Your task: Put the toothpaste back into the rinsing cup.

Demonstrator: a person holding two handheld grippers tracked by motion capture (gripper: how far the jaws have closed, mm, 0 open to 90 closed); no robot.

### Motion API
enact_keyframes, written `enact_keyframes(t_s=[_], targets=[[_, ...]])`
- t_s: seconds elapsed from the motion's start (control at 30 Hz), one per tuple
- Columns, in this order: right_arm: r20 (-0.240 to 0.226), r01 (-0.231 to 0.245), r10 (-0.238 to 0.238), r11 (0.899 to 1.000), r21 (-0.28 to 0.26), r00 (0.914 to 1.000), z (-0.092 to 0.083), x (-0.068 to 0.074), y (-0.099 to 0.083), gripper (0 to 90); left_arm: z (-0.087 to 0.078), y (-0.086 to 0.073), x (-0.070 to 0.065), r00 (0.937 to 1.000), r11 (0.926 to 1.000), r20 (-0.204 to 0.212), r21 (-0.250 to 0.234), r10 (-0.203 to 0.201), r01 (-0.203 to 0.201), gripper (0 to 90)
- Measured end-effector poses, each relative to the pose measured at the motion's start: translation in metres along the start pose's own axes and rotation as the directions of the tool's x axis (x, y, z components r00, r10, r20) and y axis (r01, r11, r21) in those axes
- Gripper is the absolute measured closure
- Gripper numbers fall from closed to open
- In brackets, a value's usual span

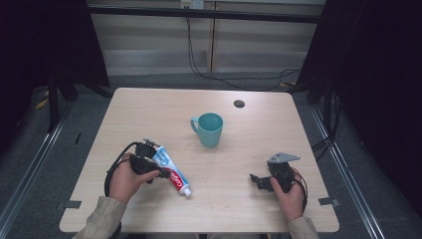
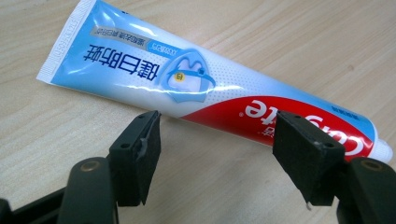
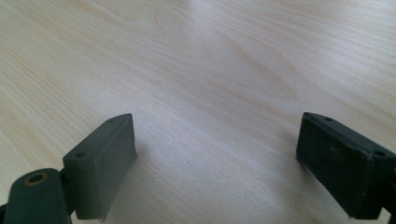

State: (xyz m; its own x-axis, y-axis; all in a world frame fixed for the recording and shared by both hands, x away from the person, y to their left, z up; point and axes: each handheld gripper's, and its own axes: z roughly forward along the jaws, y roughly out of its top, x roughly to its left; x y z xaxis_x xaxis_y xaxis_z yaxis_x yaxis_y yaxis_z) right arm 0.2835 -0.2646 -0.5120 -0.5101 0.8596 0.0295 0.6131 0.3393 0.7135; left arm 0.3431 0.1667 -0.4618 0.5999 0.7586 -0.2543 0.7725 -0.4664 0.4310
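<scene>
toothpaste tube [image 1: 170, 172], blue, white and red, lies flat on the pale wooden tabletop [image 1: 239, 144] at the person's left-front side, its crimped end pointing away from the person and its white cap end toward them and slightly right. the left tongs [image 1: 161, 173] sit at the tube, held in the left hand [image 1: 127, 179]; in the left gripper view the 2 black jaws stand wide apart just short of the tube [image 2: 201, 93], one by its blue middle and one by its red end near the cap, with bare wood between them and nothing clamped. whether the jaw tips touch the tube i cannot tell.

a teal mug [image 1: 209, 128] stands upright near the middle of the tabletop, handle to the left, well apart from the tube. a small dark round disc [image 1: 239, 103] is set in the tabletop behind it.

the right tongs [image 1: 259, 181], in the right hand [image 1: 291, 194], rest low over the right-front part of the tabletop; in the right gripper view their jaws gape wide over bare wood [image 3: 210, 93], holding nothing.
</scene>
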Motion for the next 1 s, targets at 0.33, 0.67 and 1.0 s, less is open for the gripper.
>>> enact_keyframes(t_s=[0.33,0.67,1.0], targets=[[0.002,-0.001,0.001,1.000,0.000,1.0000,0.000,0.000,0.000,11.1,0.003,0.005,-0.002,0.9987,0.9987,0.003,0.002,-0.051,0.051,32.4],[0.002,0.000,0.000,1.000,-0.001,1.0000,0.000,0.000,0.000,11.1,0.006,0.012,-0.006,0.9969,0.9970,-0.016,0.005,-0.078,0.078,32.2],[0.002,0.000,0.000,1.000,-0.001,1.0000,0.000,0.000,0.000,11.1,0.009,0.015,-0.005,0.9930,0.9938,-0.042,-0.015,-0.110,0.110,29.3]])
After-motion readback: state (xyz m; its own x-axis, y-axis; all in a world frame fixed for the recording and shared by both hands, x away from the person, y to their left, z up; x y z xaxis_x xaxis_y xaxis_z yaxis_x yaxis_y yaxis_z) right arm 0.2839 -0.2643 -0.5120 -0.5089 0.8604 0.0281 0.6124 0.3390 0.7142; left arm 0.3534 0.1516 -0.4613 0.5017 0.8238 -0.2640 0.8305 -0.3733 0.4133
